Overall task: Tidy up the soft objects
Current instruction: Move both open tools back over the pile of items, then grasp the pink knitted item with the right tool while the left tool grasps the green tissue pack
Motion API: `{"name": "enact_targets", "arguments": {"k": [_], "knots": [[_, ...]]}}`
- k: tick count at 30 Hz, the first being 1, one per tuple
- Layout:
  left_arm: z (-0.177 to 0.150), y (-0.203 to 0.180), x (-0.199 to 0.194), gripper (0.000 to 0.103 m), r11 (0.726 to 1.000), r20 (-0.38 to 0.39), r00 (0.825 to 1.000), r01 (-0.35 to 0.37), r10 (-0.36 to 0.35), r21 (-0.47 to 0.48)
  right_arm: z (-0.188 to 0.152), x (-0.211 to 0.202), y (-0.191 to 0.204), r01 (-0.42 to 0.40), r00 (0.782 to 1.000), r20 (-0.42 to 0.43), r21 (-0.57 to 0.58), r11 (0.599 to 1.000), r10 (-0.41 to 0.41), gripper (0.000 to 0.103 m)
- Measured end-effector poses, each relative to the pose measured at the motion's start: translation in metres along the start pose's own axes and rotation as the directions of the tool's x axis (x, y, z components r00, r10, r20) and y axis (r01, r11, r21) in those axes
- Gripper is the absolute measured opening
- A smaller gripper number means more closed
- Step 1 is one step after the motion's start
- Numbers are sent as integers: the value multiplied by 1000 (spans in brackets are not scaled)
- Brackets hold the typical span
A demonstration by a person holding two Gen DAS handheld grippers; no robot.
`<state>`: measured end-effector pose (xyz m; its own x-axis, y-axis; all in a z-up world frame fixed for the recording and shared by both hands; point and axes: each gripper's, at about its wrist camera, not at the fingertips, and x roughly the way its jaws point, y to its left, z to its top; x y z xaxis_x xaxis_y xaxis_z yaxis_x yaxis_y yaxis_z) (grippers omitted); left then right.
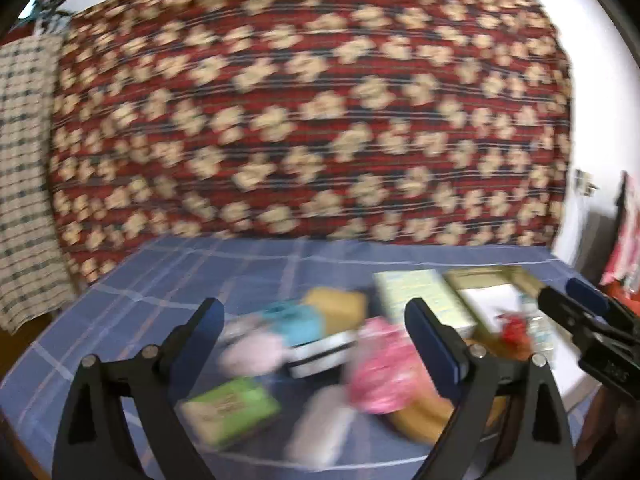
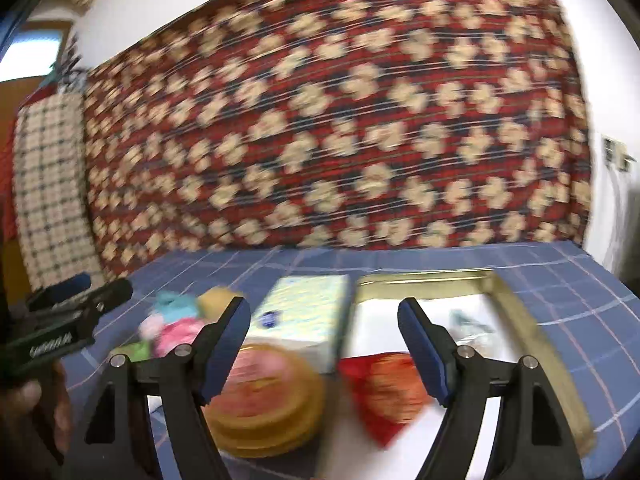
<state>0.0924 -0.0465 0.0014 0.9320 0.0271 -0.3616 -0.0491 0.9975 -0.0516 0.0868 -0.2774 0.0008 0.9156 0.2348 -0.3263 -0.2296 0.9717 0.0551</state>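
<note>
Both sets of tongs released, jaws spread wide with nothing between them: left gripper (image 1: 316, 326) over the loose pile, right gripper (image 2: 324, 322) over the tray side. Frames blurred, so details uncertain.

Nearest in the left view, at 6 o'clock: a green packet (image 1: 232, 406) and a pale pad (image 1: 320, 426), likely light and squashy. Just beyond, toward 5 o'clock, a pink frilly bundle (image 1: 380, 372), probably cloth; best pinched through its bulk, not by a loose edge. Past it, a teal soft piece (image 1: 294, 318) and a yellow sponge-like block (image 1: 338, 306), apparently springy, easy to squeeze at mid-body.

In the right view, nearest at 7 o'clock, a round tan cushion-like disc (image 2: 266, 404); at 5 o'clock a red pouch (image 2: 384, 394), possibly slippery. Farther, a tissue pack (image 2: 304, 314) at 12, and the gold-rimmed tray (image 2: 424, 276) at 1 o'clock on the blue checked cloth (image 2: 560, 272).
</note>
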Motion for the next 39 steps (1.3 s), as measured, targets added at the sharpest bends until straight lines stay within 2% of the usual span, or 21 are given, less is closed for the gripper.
{"name": "enact_targets", "arguments": {"k": [4, 10, 17, 22, 28, 29, 30, 31, 35, 39], "knots": [[-12, 33, 13, 93, 997, -77, 995, -71, 71, -2, -7, 16, 45, -69, 997, -45, -109, 992, 64, 78], [-29, 64, 31, 93, 994, -166, 982, -100, 92, -38, -19, 53, 85, -121, 984, -156, -203, 972, 90, 78], [-39, 74, 47, 94, 994, -222, 971, -102, 90, -44, -17, 82, 101, -105, 974, -223, -238, 966, 51, 78], [-42, 78, 52, 94, 995, -237, 968, -93, 81, -43, -21, 101, 110, -105, 957, -291, -263, 959, 25, 78], [-45, 80, 56, 95, 996, -255, 965, -73, 57, -54, -31, 110, 113, -150, 944, -324, -267, 952, 58, 78], [-45, 80, 56, 95, 996, -258, 965, -70, 54, -52, -30, 109, 113, -154, 944, -322, -262, 953, 64, 77], [-45, 78, 57, 95, 997, -260, 965, -62, 47, -48, -30, 109, 113, -161, 944, -323, -257, 953, 72, 66], [-45, 78, 57, 95, 997, -262, 964, -56, 42, -45, -30, 110, 113, -172, 940, -331, -255, 952, 81, 61], [-45, 76, 58, 95, 999, -271, 962, -31, 19, -38, -31, 112, 115, -191, 934, -344, -253, 948, 96, 47], [-46, 73, 60, 95, 1000, -289, 957, 16, -22, -24, -28, 112, 103, -225, 929, -338, -187, 956, 153, 36]]}}
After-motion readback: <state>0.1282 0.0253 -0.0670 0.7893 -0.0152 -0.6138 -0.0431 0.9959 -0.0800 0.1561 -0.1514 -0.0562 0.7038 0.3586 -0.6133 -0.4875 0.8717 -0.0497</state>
